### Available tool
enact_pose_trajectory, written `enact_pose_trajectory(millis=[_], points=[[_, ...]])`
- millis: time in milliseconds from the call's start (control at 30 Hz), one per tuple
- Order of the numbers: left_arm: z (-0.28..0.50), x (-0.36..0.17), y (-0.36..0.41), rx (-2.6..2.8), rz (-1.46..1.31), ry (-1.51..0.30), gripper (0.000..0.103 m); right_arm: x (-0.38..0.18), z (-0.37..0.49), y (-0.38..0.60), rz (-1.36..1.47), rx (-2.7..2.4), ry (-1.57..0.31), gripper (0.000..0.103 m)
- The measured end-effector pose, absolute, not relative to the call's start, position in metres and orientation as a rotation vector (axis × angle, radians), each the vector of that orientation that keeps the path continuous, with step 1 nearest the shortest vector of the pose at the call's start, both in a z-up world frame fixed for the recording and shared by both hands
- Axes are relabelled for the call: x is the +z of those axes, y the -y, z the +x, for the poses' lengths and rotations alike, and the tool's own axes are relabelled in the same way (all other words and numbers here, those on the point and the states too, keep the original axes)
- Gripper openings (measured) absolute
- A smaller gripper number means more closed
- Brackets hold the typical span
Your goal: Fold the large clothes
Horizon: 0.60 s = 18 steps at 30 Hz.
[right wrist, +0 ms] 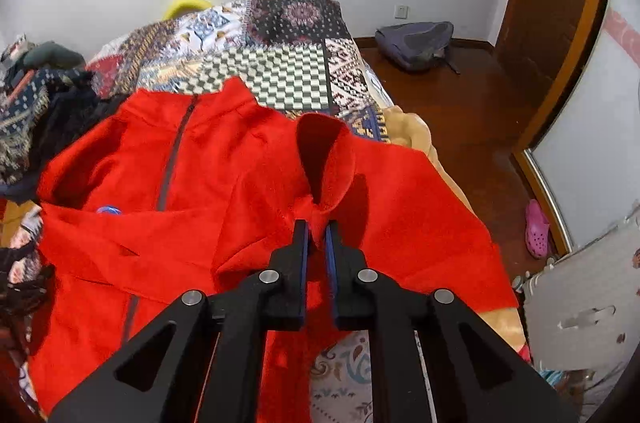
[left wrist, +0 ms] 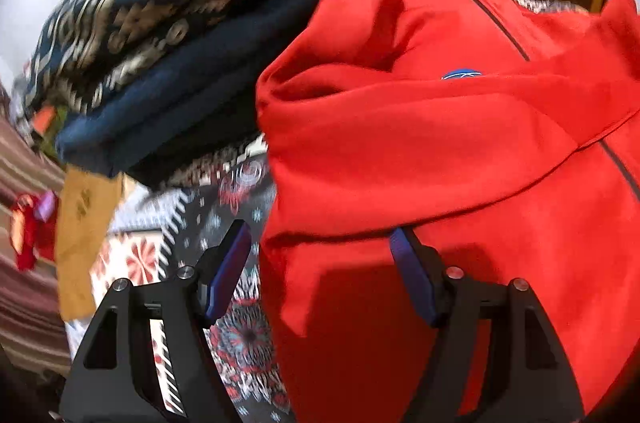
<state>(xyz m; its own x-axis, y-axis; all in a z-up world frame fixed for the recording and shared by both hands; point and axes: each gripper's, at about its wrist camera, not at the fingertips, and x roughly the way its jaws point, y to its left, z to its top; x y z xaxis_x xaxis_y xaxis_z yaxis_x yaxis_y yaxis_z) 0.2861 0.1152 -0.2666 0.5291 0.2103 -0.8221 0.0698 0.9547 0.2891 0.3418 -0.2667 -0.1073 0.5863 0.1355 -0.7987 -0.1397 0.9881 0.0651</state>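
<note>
A red zip-up fleece jacket lies spread on the bed, collar towards the far end, with a small blue logo on its chest. In the right wrist view my right gripper is shut on a bunched fold of one sleeve, and the cuff stands up just beyond the fingertips. In the left wrist view my left gripper is open over the jacket's left edge. One of its blue pads rests against the red cloth and the other is over the bedspread, with nothing gripped.
A stack of folded dark blue patterned clothes sits left of the jacket, with a mustard cloth hanging below it. The patchwork bedspread covers the bed. On the wooden floor to the right are a grey backpack and a pink clog.
</note>
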Motion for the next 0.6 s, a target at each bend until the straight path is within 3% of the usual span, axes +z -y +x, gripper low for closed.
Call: enact_pose_trajectory(millis=[100, 133, 267, 333, 367, 600], points=[[0.293, -0.268, -0.107, 0.086, 0.346, -0.994, 0.071, -0.095, 0.335, 0.258, -0.046, 0.151, -0.886, 0.018], [0.296, -0.267, -0.107, 0.075, 0.325, -0.987, 0.069, -0.094, 0.334, 0.255, -0.054, 0.148, -0.874, 0.026], [0.304, -0.265, -0.110, 0.042, 0.234, -0.986, 0.024, -0.080, 0.324, 0.248, -0.051, 0.147, -0.790, 0.056], [0.301, -0.260, -0.114, 0.021, 0.181, -0.963, 0.008, -0.076, 0.323, 0.242, -0.044, 0.176, -0.777, 0.057], [0.298, -0.256, -0.118, 0.009, 0.141, -0.951, 0.005, -0.075, 0.325, 0.238, -0.046, 0.196, -0.783, 0.057], [0.275, -0.242, -0.139, -0.005, 0.050, -0.900, 0.004, -0.085, 0.349, 0.168, -0.094, 0.426, -0.856, 0.057]])
